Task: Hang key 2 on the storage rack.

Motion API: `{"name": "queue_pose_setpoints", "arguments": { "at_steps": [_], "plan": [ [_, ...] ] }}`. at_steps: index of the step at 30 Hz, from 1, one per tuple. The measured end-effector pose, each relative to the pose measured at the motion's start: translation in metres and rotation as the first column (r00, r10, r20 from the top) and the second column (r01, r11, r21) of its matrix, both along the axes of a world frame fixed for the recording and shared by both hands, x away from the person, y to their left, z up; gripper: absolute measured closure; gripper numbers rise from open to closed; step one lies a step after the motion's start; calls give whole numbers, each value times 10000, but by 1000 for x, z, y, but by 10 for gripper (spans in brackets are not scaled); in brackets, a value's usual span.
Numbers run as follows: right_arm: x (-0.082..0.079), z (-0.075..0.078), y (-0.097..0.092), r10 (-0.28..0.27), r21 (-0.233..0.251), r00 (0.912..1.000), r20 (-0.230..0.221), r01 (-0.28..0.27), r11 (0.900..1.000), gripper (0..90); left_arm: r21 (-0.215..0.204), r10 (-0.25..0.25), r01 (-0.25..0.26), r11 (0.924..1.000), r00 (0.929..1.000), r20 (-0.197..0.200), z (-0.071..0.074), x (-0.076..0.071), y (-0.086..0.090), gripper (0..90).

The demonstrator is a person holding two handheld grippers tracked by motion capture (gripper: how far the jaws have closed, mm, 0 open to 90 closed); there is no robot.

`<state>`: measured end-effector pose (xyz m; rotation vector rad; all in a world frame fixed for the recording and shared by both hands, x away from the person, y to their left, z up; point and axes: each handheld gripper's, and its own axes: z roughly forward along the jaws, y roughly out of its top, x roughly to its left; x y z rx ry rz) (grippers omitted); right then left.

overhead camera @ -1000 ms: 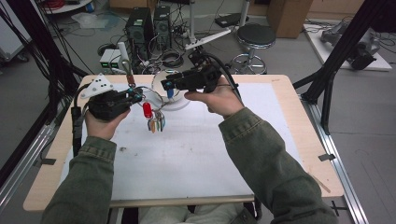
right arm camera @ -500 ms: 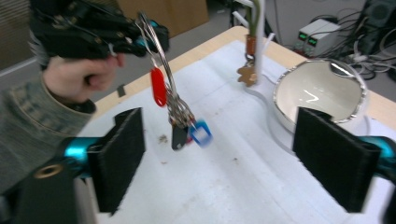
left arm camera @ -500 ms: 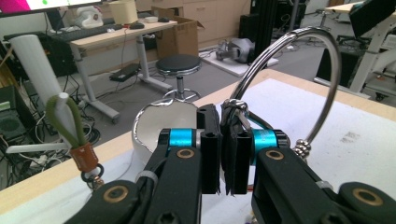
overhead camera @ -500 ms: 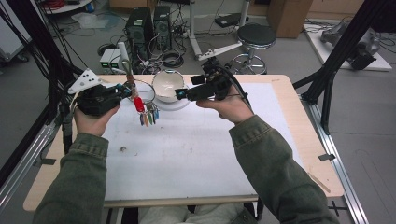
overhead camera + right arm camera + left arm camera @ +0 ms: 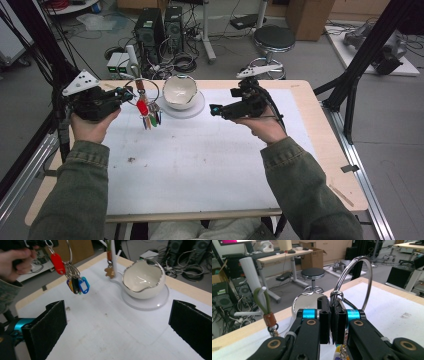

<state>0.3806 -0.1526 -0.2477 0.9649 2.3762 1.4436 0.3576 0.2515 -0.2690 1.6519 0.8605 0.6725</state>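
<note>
The left hand-held gripper [image 5: 125, 93] sits at about ten o'clock over the table [image 5: 310, 145], held in the person's left hand [image 5: 90, 125]. Its jaws are closed tight on a large metal key ring [image 5: 354, 285], which stands up from between the pads in the left gripper view. From that ring hangs a bunch of key tags [image 5: 149, 116]: a red tag [image 5: 57, 263] uppermost, then a cluster with a blue tag [image 5: 84, 286] and darker ones beside it, all dangling clear above the white mat [image 5: 200, 170] that covers the table. In the left gripper view a green looped cord with a brown collar [image 5: 269, 318] hangs to the left of the jaws, beside a white tube [image 5: 253, 277]; whether it touches the tube cannot be told.

The right hand-held gripper [image 5: 214, 109] is at about one o'clock, held in the person's right hand [image 5: 262, 125] and pointing toward nine o'clock. Its jaws stand wide apart, with nothing between them; the right gripper view looks between the two black pads [image 5: 50, 325] at the mat.

A white egg-shaped bowl [image 5: 179, 91] with a ragged metallic rim rests on a clear round plate [image 5: 155, 302] at twelve o'clock, near the far edge of the table. The key tags hang just to the nine o'clock side of it, apart from it, and the right hand-held gripper is on its three o'clock side, also apart
</note>
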Motion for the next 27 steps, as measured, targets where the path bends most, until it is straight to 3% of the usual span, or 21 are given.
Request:
{"name": "queue_pose_setpoints", "arguments": {
  "at_steps": [4, 9, 13, 18, 27],
  "plan": [
    [-5, -11, -13, -173, 115, 9998, 82, 172, 9998, 5, -22, 238, -238, 9997, 9997, -22, 1, 2, 8, 865],
    [-9, -28, -30, -343, 198, 9993, -125, 345, 9992, 5, 161, 541, -537, 9984, 9981, -293, 3, 6, 18, 866],
    [-13, -44, -41, -402, 197, 9988, -287, 408, 9990, 5, 123, 711, -708, 9974, 9971, -284, 4, 6, 24, 867],
    [-16, -64, -59, -846, 210, 9953, -460, 857, 9961, 5, 169, 914, -910, 9957, 9954, -292, 6, 7, 31, 868],
    [-24, -86, -90, -1507, 298, 9870, -562, 1525, 9879, 5, 218, 1310, -1303, 9912, 9906, -382, 9, 11, 42, 868]
  ]
}}
